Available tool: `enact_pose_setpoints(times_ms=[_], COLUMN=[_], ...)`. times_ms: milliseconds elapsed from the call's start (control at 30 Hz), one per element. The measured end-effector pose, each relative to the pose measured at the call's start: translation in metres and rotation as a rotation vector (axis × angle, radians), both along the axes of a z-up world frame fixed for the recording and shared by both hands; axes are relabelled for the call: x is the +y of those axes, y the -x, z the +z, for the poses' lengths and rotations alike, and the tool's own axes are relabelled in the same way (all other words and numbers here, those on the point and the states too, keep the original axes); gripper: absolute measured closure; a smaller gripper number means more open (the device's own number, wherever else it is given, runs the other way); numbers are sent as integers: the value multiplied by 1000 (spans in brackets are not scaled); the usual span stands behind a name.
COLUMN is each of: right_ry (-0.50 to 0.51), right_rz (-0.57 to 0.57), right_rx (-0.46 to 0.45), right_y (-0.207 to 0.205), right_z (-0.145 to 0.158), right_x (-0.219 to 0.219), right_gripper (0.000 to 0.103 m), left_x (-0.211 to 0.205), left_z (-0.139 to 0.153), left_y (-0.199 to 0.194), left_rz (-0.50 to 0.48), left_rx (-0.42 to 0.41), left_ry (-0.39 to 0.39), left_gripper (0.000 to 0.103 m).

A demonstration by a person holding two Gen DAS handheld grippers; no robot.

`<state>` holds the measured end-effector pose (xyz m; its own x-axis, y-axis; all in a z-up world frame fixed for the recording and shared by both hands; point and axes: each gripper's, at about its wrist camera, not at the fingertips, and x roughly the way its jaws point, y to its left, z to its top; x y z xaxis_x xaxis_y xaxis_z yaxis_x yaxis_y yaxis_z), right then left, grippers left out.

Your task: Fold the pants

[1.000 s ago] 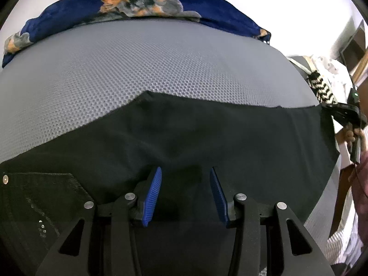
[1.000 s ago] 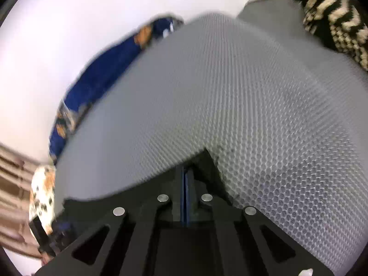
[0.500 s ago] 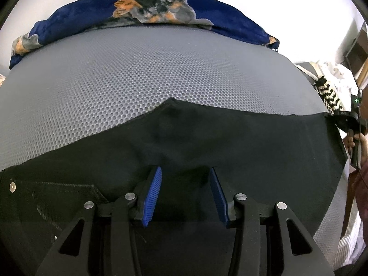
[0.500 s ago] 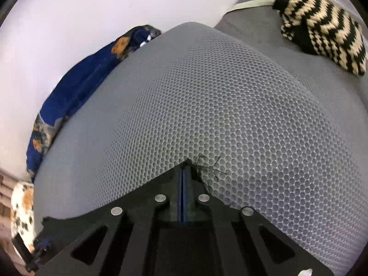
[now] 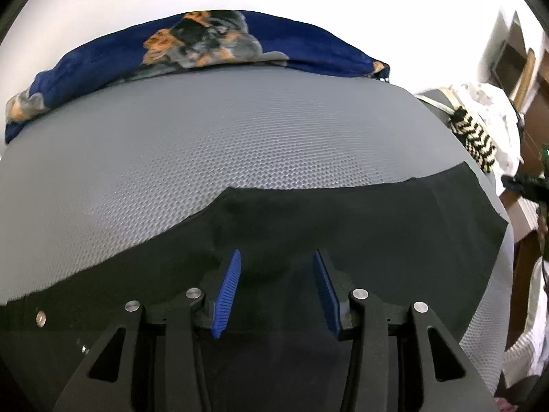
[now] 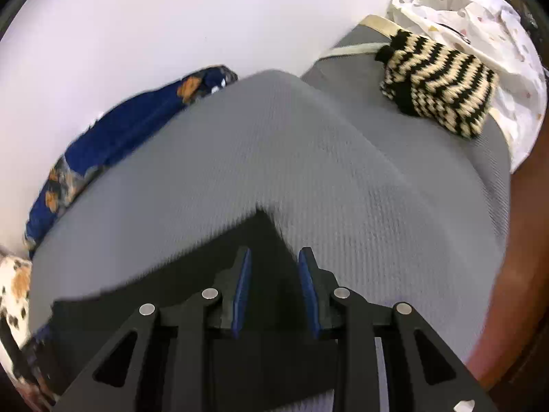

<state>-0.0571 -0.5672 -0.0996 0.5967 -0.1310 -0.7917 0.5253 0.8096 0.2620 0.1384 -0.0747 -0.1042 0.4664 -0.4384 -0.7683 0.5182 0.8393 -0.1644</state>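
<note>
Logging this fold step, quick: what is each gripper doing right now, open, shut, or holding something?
Left gripper: open, jaws apart over the black pants, gripping nothing.
Right gripper: jaws opening, pads apart above the pants' corner, not pressing it.

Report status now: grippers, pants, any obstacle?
Left gripper open over black pants. Right gripper opening, pads off cloth. Pants flat on grey mat; nothing blocking.

Black pants (image 5: 343, 226) lie on a grey honeycomb-patterned mat (image 5: 206, 137). A navy blanket (image 5: 212, 44) with orange and grey patches fills the upper left. Upper right: a black-and-cream zigzag knit (image 6: 442, 82) beside white cloth (image 6: 480, 17) with pale spots.
</note>
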Motion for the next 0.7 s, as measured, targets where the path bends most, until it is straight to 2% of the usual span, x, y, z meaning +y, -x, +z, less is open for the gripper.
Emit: enact_pose_setpoints(times_ms=[200, 267, 333, 400, 467, 567, 700], right_ry=[-5, 45, 56, 43, 82, 126, 56], right_rz=[-8, -30, -56, -77, -75, 7, 247], right_rx=[108, 162, 140, 152, 181, 139, 53], right_y=[28, 31, 35, 33, 25, 5, -49], right_z=[-40, -53, -56, -54, -46, -21, 8], right_x=[25, 28, 24, 21, 26, 52, 109], right_gripper=[75, 82, 86, 86, 80, 80, 80], left_x=[-10, -4, -1, 0, 3, 18, 47], left_z=[-11, -16, -16, -16, -12, -1, 7], left_y=[-25, -35, -36, -36, -30, -16, 1], left_rz=[-10, -11, -11, -14, 3, 5, 49], left_rx=[35, 67, 80, 83, 75, 46, 21], left_ry=[17, 54, 76, 79, 75, 98, 98], left_gripper=[58, 58, 58, 58, 58, 57, 51])
